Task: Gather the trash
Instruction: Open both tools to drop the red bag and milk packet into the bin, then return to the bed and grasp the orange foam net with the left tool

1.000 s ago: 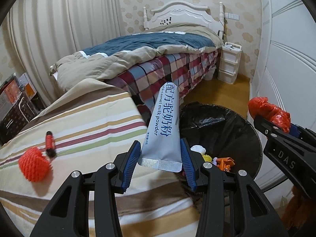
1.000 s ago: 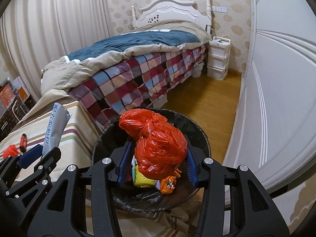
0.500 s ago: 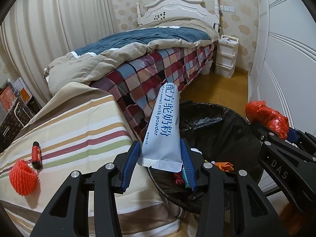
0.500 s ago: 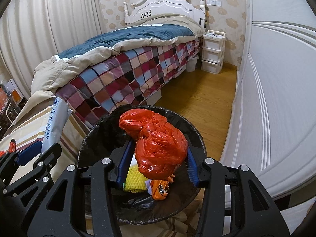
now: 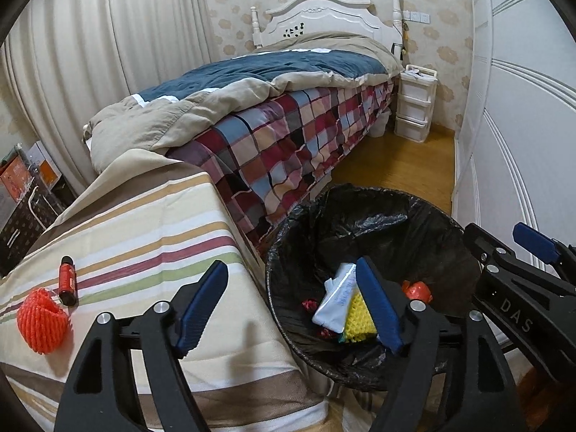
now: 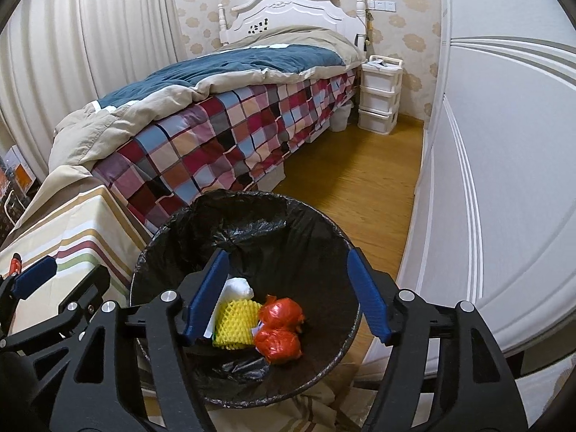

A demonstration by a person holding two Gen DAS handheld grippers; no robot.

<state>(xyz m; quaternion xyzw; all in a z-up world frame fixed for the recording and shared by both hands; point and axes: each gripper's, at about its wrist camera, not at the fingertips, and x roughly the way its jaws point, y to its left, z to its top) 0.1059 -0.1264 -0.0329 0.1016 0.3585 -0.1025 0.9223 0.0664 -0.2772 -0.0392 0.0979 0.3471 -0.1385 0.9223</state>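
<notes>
Left gripper [image 5: 293, 307]: jaws spread, nothing between them, straddling the desk [image 5: 151, 223] edge and bin [image 5: 378, 208] rim. Right gripper [image 6: 288, 293]: jaws spread, empty, over the bin. In the black-lined bin lie the sachet [image 5: 334, 300], yellow net [image 6: 235, 324] and red bag [image 6: 280, 327], touching one another. On the desk: orange net [image 5: 41, 325] beside a red tube [image 5: 67, 280]. Bed [image 5: 280, 122] beyond.

Sachet [image 5: 334, 300] and red bag [image 6: 280, 329] now in bin [image 6: 252, 216].
</notes>
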